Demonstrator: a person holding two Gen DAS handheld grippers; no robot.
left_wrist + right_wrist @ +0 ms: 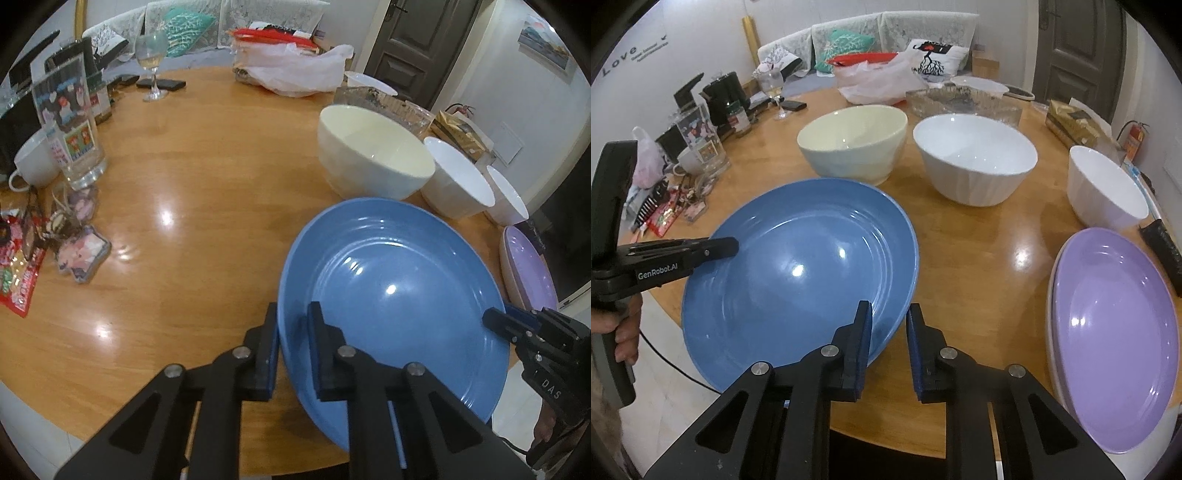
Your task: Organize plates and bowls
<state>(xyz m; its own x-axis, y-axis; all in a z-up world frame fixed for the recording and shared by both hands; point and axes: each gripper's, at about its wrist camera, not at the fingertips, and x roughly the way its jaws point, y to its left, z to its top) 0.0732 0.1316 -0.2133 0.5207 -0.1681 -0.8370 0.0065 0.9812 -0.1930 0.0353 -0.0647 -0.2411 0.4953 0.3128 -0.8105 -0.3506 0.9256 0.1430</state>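
Note:
A blue plate is held tilted above the wooden table's near edge. My left gripper is shut on its left rim, one finger under and one over. My right gripper straddles its right rim with a gap still showing; in the left wrist view it touches that rim. A purple plate lies on a pale plate at the right. A cream bowl and two white bowls stand behind.
The round wooden table carries a printed glass, a white mug, trinkets and snack packets at the left, a wine glass, a phone, a plastic bag and a glass tray at the back.

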